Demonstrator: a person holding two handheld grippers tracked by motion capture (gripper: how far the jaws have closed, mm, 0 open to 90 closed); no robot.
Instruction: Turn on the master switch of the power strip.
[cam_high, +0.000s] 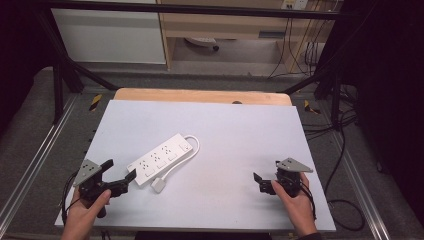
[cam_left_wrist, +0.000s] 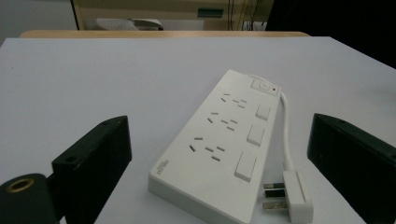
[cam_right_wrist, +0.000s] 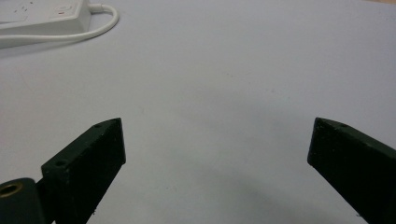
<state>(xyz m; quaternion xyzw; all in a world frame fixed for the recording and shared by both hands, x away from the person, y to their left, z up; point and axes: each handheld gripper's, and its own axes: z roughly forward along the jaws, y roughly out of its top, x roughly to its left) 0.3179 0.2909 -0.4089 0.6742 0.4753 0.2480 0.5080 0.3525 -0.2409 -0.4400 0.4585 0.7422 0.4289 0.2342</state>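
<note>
The white power strip lies flat left of centre on the table, its plug just beside its near end. The left gripper is held wide open and empty just short of it; the right gripper, equally open and empty, is kept well apart. The strip's near end is best approached squarely, clear of the cord

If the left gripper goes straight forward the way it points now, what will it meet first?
Probably the near end of the white power strip, which lies between the open jaws of the left gripper; its plug lies just beside.
</note>
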